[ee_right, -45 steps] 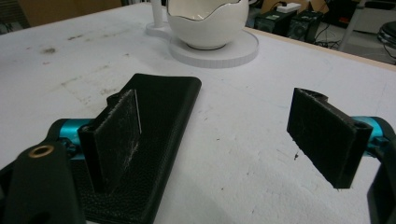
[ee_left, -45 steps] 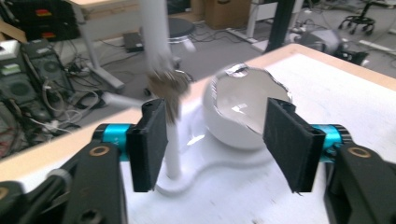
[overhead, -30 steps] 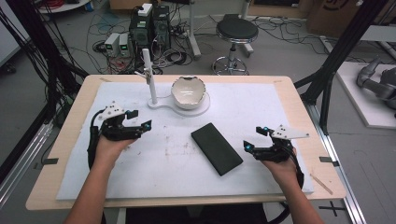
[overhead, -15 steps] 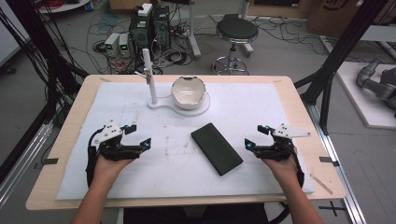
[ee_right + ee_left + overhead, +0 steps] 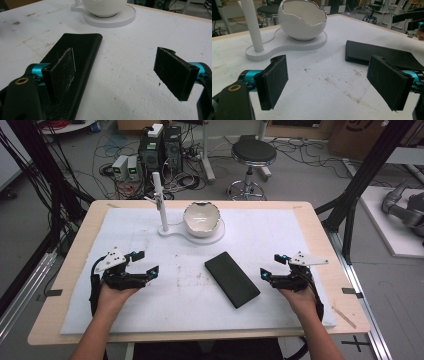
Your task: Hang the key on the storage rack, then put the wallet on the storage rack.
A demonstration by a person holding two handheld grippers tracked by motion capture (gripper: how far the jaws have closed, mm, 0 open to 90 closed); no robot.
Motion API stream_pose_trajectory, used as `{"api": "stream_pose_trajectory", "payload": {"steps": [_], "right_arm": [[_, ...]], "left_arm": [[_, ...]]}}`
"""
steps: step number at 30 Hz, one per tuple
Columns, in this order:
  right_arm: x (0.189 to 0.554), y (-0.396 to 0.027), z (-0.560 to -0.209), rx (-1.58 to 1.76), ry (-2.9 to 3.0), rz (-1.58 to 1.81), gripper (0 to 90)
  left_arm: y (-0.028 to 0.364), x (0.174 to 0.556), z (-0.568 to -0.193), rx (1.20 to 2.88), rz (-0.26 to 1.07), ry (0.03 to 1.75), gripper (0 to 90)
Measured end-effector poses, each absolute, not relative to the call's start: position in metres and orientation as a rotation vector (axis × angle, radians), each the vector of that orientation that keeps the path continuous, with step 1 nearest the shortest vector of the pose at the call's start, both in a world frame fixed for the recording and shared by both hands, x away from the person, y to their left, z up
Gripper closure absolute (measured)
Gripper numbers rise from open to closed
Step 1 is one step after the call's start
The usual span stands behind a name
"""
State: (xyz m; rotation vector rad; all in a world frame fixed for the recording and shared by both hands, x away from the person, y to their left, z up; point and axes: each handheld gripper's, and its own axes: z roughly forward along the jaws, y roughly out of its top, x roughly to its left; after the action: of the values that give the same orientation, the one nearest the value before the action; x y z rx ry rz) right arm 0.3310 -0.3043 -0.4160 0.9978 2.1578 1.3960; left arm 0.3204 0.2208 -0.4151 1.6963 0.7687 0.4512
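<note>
White mat (image 5: 300,235); black case (image 5: 232,279) between grippers

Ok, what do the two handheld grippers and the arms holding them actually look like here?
Both are black-bodied. The left gripper and right gripper each carry a pale grey three-cornered plate on top, teal fittings at the jaw mounts, flat rectangular black pads scuffed with whitish marks, and a black cable trailing back along the forearm. No sleeves show on the forearms.
</note>
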Motion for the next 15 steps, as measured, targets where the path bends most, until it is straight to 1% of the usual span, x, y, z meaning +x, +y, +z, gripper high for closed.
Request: {"api": "stream_pose_trajectory", "payload": {"steps": [7, 15], "right_arm": [[0.3302, -0.3035, -0.4159, 0.982, 2.172, 1.405, 17.6], [0.3288, -0.3008, -0.4167, 1.021, 2.221, 1.419, 17.6]], "left_arm": [[0.2152, 0.3239, -0.4174, 1.735, 0.432, 0.768, 17.3], [0.2179, 0.3244, -0.4200, 1.731, 0.421, 0.772, 17.3]]}}
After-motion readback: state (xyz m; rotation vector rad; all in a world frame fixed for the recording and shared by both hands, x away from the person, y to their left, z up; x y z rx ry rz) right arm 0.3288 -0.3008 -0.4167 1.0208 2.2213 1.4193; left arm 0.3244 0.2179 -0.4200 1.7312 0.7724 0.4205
